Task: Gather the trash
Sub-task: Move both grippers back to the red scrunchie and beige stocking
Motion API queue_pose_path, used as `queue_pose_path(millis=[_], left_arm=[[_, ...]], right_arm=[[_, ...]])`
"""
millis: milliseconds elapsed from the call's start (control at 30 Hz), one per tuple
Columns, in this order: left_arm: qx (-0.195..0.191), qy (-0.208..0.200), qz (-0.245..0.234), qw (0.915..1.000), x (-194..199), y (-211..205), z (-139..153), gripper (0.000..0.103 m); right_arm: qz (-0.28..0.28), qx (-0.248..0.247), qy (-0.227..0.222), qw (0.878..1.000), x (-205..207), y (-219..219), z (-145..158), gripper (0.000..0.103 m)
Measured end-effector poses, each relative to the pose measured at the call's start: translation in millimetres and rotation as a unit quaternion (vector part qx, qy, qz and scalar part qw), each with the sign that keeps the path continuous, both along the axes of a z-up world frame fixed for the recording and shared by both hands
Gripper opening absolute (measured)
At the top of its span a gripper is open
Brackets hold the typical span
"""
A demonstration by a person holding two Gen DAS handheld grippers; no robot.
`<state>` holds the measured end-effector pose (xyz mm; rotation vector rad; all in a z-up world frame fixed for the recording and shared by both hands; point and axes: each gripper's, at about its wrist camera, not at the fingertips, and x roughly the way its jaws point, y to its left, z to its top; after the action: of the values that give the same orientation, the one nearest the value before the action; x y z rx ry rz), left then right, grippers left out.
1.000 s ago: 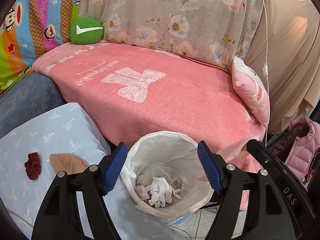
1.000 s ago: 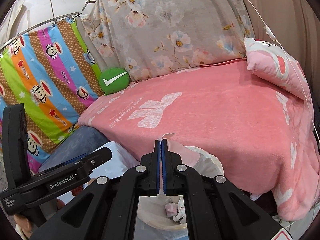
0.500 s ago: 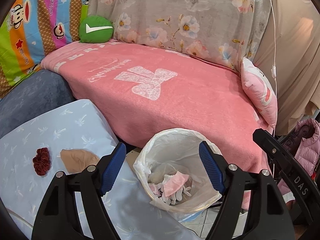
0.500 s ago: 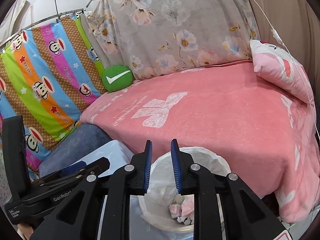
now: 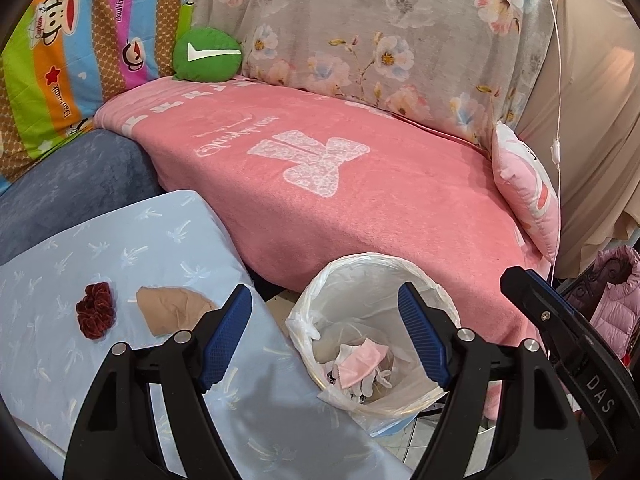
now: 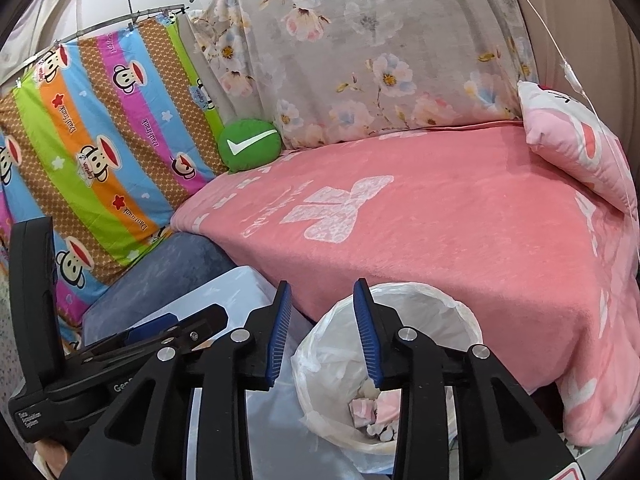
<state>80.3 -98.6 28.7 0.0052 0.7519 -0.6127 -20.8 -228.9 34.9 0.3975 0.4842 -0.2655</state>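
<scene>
Lettering "Paul Frank" repeats across striped sheet

Thin, crinkly translucent white plastic liner in the round bin, slightly glossy. Fuzzy matt pink fleece blanket. Smooth pale-blue printed cotton cloth, w/ a dark-red velvety scrunchie & a sheer tan stocking-like fabric piece. Ribbed blue rubbery gripper pads, matt black plastic arms.

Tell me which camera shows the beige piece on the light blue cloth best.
The left wrist view. There the beige piece lies in plain sight on the light blue cloth, beside a dark red scrunchie. In the right wrist view, that part of the cloth is hidden behind the grippers, so it does not appear.
</scene>
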Motion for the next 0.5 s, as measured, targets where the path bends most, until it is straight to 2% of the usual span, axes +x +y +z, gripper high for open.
queue_pose_path(millis=[500], left_arm=[[-0.007, 0.019, 0.042, 0.9989, 12.1, 40.2, -10.8, 0.072]], right_arm=[[0.043, -0.003, 0.020, 0.999, 22.6, 40.2, -10.8, 0.034]])
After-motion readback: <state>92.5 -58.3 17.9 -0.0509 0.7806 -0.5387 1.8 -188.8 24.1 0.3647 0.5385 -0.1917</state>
